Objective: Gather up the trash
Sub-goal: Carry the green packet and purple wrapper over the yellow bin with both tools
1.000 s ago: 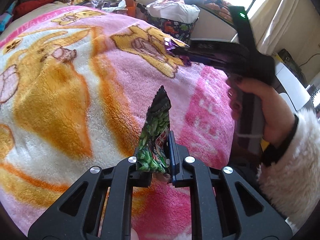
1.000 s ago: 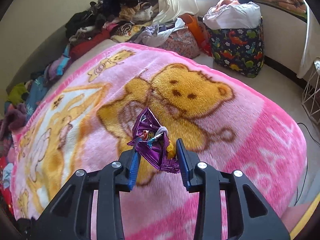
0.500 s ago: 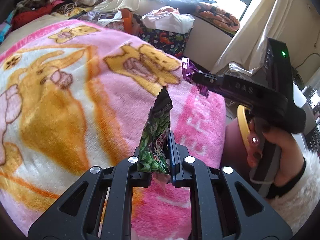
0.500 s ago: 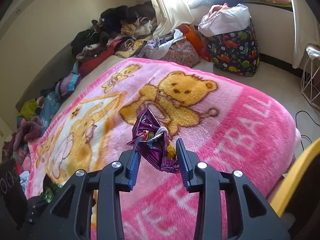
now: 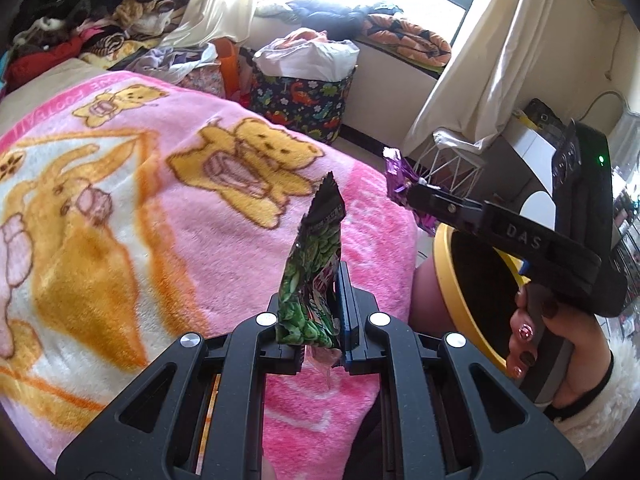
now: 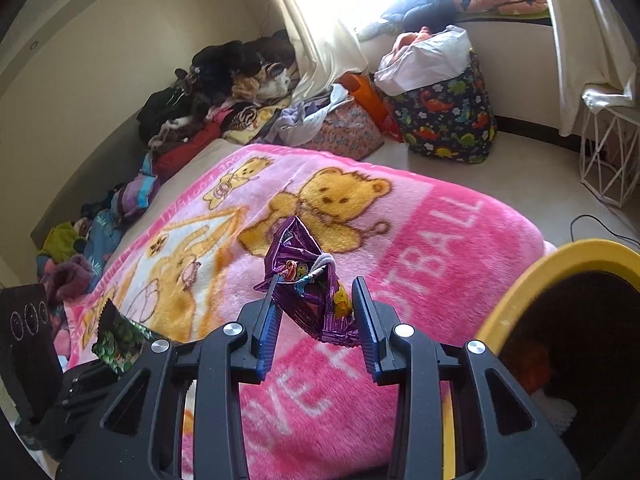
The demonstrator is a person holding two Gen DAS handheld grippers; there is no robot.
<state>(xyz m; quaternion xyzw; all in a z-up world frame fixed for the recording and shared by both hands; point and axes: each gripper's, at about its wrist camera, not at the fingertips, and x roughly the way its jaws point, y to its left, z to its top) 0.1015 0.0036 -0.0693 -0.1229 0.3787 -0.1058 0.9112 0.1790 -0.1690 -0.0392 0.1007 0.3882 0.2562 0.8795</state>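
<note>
Left gripper (image 5: 320, 316) was clenched tight on a crinkled green foil snack wrapper (image 5: 316, 264) — the wrapper stood upright out of the jaws, its dark torn tip pointing up, above the fuzzy pink fleece blanket with yellow bear prints (image 5: 132, 208). A scrap of clear film hung below the jaws.

Right gripper (image 6: 316, 312) was grasping a crumpled purple foil candy wrapper (image 6: 308, 280) — jaws part-way apart with the wad filling the gap, a thin white stick poking out of its top. From the left wrist view the wrapper sat at the tip of that gripper, near the rim of the round yellow-rimmed bin with a dark inside (image 5: 452, 280), held by a hand (image 5: 536, 344) with dark painted nails and a white fluffy sleeve (image 5: 600, 408).

The bin stood just beside the blanket's edge, at lower right in the right wrist view. Behind the bed: a dark dinosaur-print fabric basket (image 6: 444, 120) stuffed with a white bag, and a pile of clothes (image 6: 216, 92) along the wall.
</note>
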